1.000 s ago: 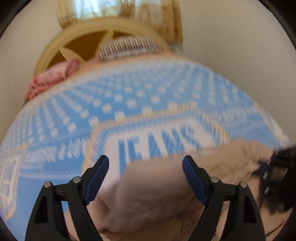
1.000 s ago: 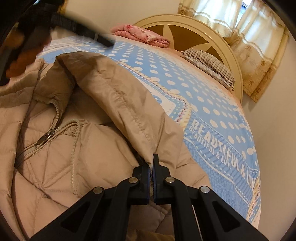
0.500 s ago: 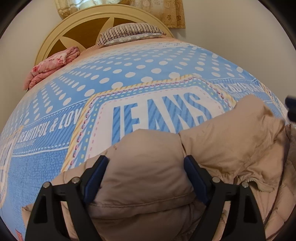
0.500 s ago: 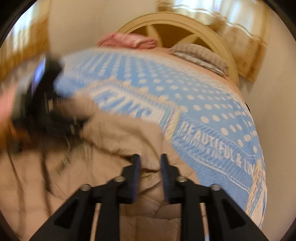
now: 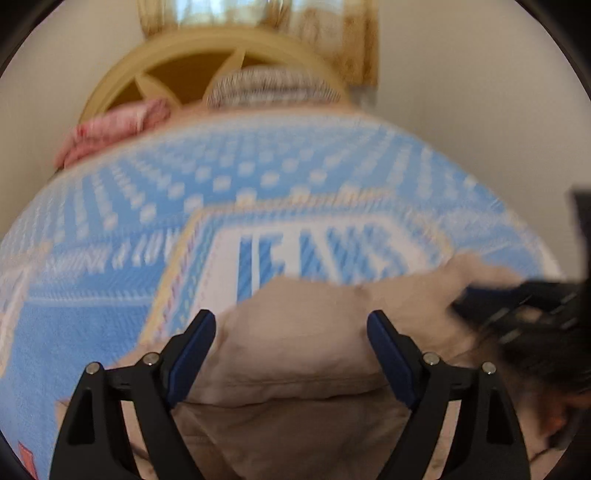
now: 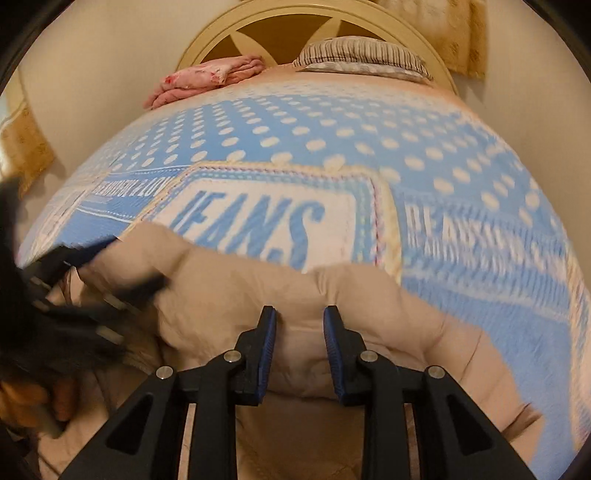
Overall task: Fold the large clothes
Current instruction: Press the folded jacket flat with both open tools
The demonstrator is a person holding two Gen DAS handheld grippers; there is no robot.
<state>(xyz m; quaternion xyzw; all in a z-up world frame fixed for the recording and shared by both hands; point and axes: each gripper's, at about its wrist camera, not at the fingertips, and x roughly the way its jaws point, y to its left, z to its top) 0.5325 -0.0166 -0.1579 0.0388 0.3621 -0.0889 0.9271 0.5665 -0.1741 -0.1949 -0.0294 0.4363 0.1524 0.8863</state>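
Observation:
A large beige padded jacket lies bunched on the blue dotted bedspread, near the bed's foot. It also shows in the right wrist view. My left gripper is wide open, its blue pads on either side of a jacket fold without holding it. My right gripper is open with a narrower gap, just above the jacket's folded edge and empty. Each gripper shows blurred at the edge of the other's view.
The bedspread bears a white "JEANS" panel. A pink folded cloth and a striped pillow lie by the cream headboard. Walls flank the bed and curtains hang behind.
My right gripper has let go of the jacket's edge and opened, then swung to face the headboard. My left gripper stayed open and shifted slightly over the jacket.

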